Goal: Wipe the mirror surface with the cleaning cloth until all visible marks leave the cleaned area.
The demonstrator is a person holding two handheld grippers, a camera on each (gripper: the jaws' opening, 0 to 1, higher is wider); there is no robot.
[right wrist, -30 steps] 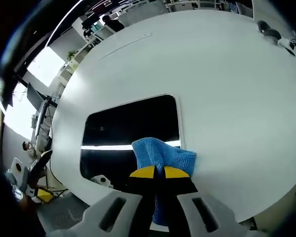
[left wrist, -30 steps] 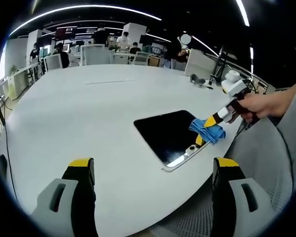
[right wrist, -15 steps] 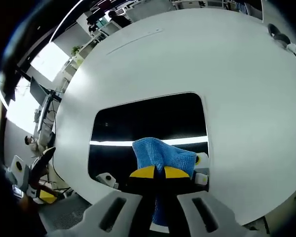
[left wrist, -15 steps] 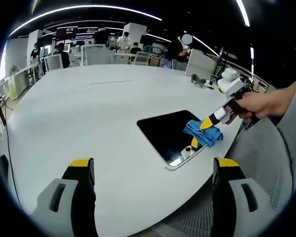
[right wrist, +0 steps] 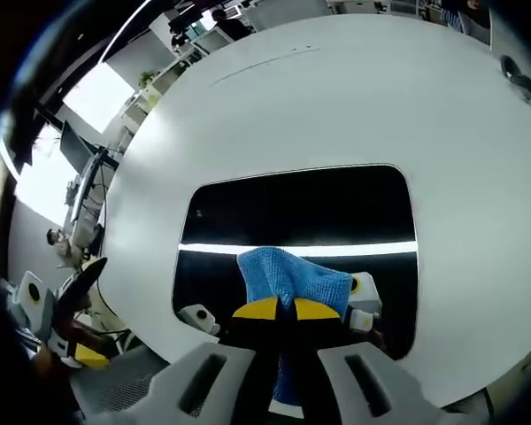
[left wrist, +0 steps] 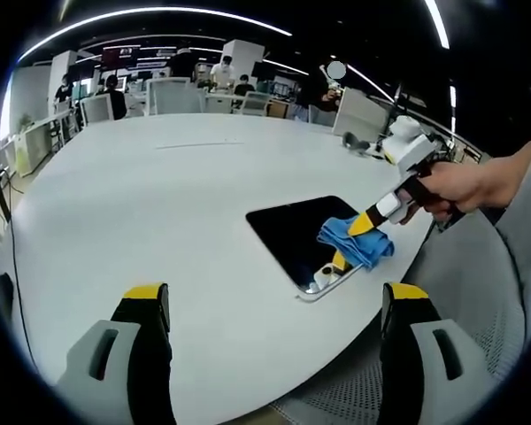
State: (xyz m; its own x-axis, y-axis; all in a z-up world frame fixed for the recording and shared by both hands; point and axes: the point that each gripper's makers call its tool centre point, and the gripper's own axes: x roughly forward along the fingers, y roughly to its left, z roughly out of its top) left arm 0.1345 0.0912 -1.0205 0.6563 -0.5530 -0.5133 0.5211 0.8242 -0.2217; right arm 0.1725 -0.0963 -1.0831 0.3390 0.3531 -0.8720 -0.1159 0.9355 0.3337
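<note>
Two claws in play. Right claw (right wrist: 278,309) is clenched on the blue cleaning cloth (right wrist: 290,276), jaws pinched together over a bunched fold; the free part of the cloth rests on the mirror (right wrist: 292,208). In the left gripper view the right claw (left wrist: 361,226) comes in from the right, held by a hand (left wrist: 451,186), with the cloth (left wrist: 354,241) on the mirror's (left wrist: 296,227) near corner, close to the tabletop (left wrist: 142,195) edge. Left claw (left wrist: 274,305) is released, jaws well apart, hovering above the bare tabletop and holding nothing.

Mirror lies flat on the white tabletop (right wrist: 336,97), dark, reflecting a bright ceiling strip. Marks on the glass cannot be made out at this resolution.

Step in hand, as judged: wiping stroke across the near part of the mirror; far half looks not yet covered.

Notes for doing the stroke well:
- Keep the cloth flat against the glass, so fabric rather than jaw tips makes contact.
- Work in overlapping passes toward the far edge.
- Press lightly; the mirror sits near the tabletop rim and may slide. The free left claw could steady its frame.
- Keep mirror and cloth within both views.
</note>
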